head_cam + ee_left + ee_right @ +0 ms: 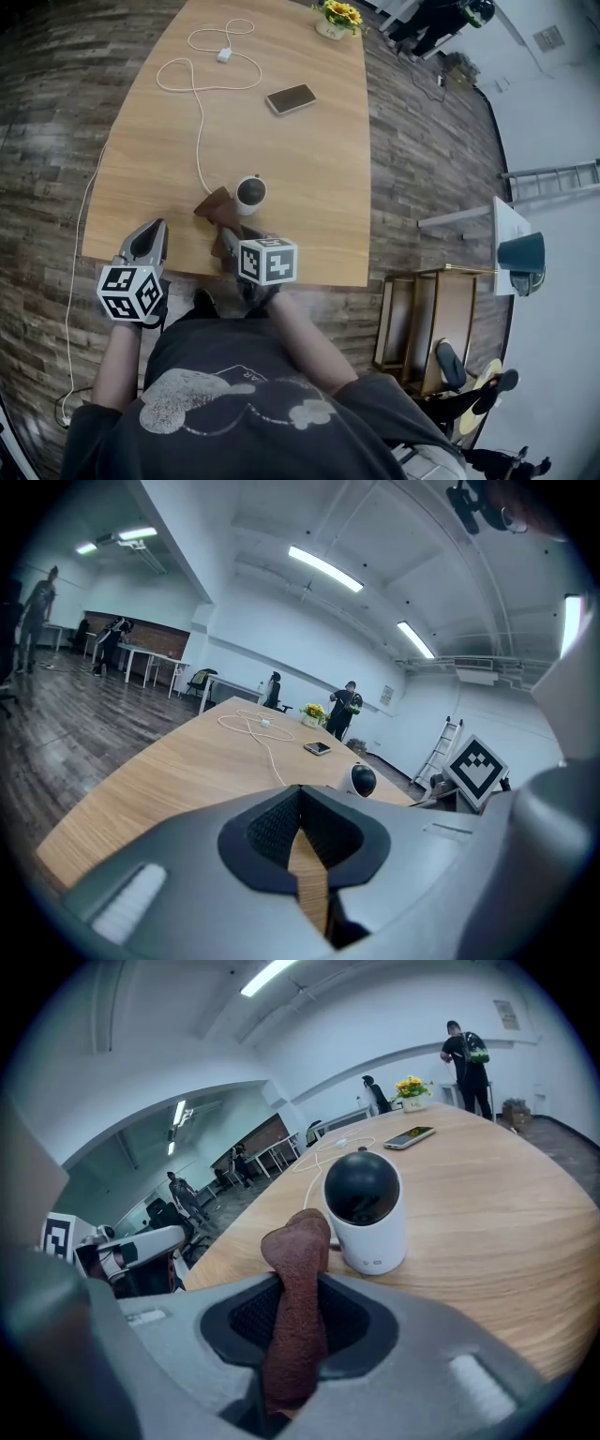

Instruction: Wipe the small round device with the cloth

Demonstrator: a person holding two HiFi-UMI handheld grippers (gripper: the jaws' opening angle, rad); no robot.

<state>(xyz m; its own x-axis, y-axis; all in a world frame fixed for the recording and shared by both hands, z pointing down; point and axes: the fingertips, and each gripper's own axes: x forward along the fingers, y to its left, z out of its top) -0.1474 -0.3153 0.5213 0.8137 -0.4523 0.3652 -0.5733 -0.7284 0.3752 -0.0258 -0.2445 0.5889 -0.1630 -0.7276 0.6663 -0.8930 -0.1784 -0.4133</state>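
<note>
The small round device (pixel 251 194), white with a dark domed top, stands upright on the wooden table (pixel 309 187) near its front edge. A brown cloth (pixel 216 204) lies bunched just left of it. My right gripper (pixel 228 236) is shut on this cloth (pixel 298 1241), whose free end sticks up in front of the device (pixel 364 1206), close to it; whether they touch is unclear. My left gripper (pixel 150 231) hovers at the table's front left, shut with nothing held. In the left gripper view the device (pixel 359 779) stands ahead, to the right of the left gripper (pixel 300 795).
A white cable (pixel 197 89) with a small adapter loops over the far left of the table and runs to the device. A phone (pixel 291 97) lies beyond it, and a flower pot (pixel 339 17) at the far edge. A wooden shelf (pixel 436 323) stands on the floor at right.
</note>
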